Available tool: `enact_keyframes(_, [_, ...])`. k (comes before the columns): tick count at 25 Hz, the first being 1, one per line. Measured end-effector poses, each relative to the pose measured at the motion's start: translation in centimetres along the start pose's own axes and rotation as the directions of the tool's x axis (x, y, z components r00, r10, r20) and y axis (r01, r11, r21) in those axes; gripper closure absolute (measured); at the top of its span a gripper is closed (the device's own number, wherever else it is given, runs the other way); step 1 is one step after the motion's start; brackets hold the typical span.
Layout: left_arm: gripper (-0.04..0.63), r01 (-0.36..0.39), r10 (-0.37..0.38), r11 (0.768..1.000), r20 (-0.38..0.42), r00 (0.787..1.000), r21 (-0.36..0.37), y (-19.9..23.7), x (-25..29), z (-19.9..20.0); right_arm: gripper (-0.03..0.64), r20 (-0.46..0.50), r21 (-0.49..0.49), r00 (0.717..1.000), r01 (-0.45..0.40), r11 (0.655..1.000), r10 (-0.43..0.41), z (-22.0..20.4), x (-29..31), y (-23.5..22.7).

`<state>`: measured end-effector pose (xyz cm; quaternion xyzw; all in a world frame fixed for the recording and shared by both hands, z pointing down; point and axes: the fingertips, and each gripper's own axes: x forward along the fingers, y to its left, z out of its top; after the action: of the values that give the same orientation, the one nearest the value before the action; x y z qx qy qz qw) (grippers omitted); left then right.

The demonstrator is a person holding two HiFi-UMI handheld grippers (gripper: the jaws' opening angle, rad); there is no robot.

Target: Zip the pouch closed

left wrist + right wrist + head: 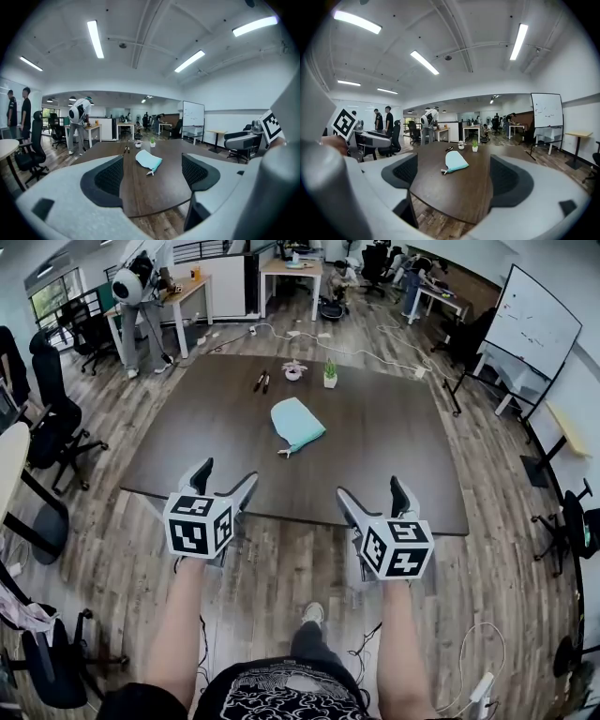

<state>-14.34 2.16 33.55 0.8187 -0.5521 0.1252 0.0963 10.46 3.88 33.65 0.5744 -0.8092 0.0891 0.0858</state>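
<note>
Both agape, left claw (225, 474), right claw (371, 489), pouch (297, 423) well beyond on table (375, 446)

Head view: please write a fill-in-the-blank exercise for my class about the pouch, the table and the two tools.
1. The light blue pouch lies flat ____ the dark table.
2. The left tool and the right tool are both ____, not shut.
3. The potted plant stands ____ from the person than the pouch does.
Missing words: on; open; farther.
</note>
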Motion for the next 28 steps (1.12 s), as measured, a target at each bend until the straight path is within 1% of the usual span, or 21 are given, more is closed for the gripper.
enact_keyframes(5, [0.238, -0.015, 0.015, 1.000, -0.010, 1.000, 0.005, -0.2, 4.6, 1.7, 0.152, -0.012, -0.002, 1.000, -0.021, 1.000, 0.021, 1.2, 4.3, -3.1])
enact_keyframes(12, [0.238, -0.045, 0.045, 0.999, -0.023, 0.999, 0.012, -0.2, 9.2, 3.6, 0.153, -0.007, 0.004, 0.999, -0.050, 0.999, 0.050, 3.0, 8.6, -6.6])
enact_keyframes(22, [0.238, -0.077, 0.078, 0.997, -0.036, 0.996, 0.018, -1.0, 14.2, 5.4, 0.153, -0.005, 0.009, 0.997, -0.083, 0.997, 0.083, 3.9, 12.7, -10.7])
enact_keyframes(28, [0.238, -0.104, 0.106, 0.994, -0.046, 0.993, 0.033, -0.9, 16.2, 6.0, 0.153, -0.003, 0.016, 0.993, -0.114, 0.993, 0.114, 4.2, 15.0, -11.7])
